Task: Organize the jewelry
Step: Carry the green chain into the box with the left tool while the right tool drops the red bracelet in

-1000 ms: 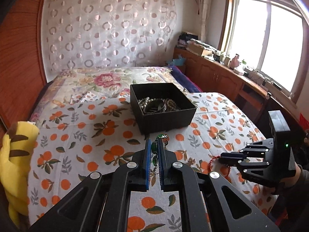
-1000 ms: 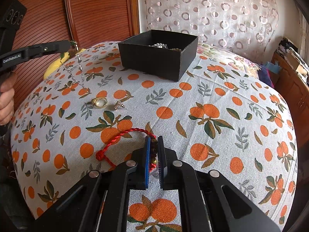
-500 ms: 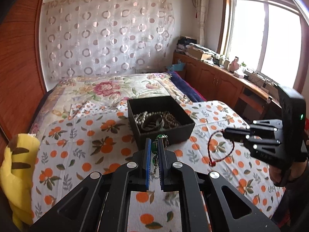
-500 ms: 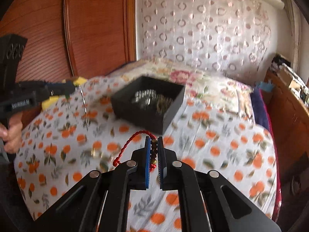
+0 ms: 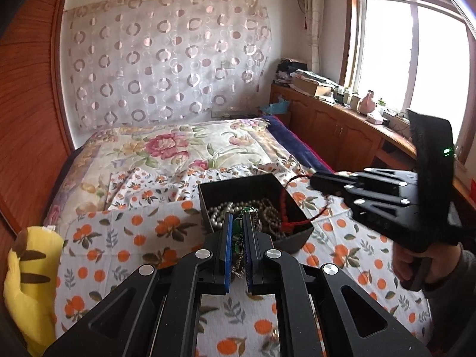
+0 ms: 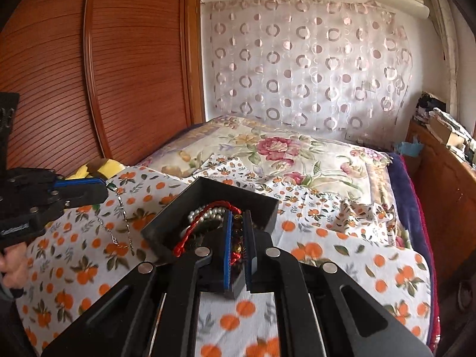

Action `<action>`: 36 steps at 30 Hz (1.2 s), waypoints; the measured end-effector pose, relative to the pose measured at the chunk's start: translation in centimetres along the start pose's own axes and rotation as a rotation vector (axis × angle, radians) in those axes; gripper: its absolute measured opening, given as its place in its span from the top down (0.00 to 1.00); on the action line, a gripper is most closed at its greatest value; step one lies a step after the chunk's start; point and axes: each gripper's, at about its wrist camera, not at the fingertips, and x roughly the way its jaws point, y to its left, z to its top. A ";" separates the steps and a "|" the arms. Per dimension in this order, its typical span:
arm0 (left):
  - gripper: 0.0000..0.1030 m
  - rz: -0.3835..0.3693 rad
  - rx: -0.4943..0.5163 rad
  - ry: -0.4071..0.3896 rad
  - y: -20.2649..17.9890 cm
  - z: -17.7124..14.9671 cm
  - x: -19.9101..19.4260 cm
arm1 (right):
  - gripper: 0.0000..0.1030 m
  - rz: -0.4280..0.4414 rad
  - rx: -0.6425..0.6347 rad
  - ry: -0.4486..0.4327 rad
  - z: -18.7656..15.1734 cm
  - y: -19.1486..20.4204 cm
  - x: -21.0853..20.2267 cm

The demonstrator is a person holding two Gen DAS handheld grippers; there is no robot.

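Observation:
The black box (image 5: 238, 180) (image 6: 238, 189) stands on the orange-print cloth with pearl strings (image 5: 220, 211) and dark bead bracelets inside. My left gripper (image 5: 238, 220) (image 6: 101, 190) is shut on a green pendant (image 5: 237, 226) (image 6: 111, 186). Its thin silver chain (image 6: 119, 226) dangles over the cloth left of the box. My right gripper (image 6: 237, 217) (image 5: 315, 183) is shut on a red cord bracelet (image 6: 190, 238) (image 5: 282, 205) with brown beads. The bracelet's loop hangs into the box, right of the left gripper's tips.
A yellow plush toy (image 5: 29, 273) (image 6: 101, 169) lies at the bed's left edge. A wooden wardrobe (image 6: 89, 74) stands to the left. A floral quilt (image 5: 178, 145) covers the bed behind the box, and wooden cabinets (image 5: 342, 131) run under the window on the right.
Both grippers rose and moved toward the box. The red bracelet came up off the cloth and now hangs over the box. The chain lifted clear of the cloth.

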 end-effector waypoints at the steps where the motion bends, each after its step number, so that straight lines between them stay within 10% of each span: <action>1: 0.94 -0.002 -0.001 0.000 0.0 0.1 0.2 | 0.92 0.001 0.004 0.004 0.0 -0.1 0.5; 36: 0.87 -0.031 0.036 0.027 -0.8 2.5 5.0 | 0.73 0.065 0.050 0.044 -0.7 -0.3 1.3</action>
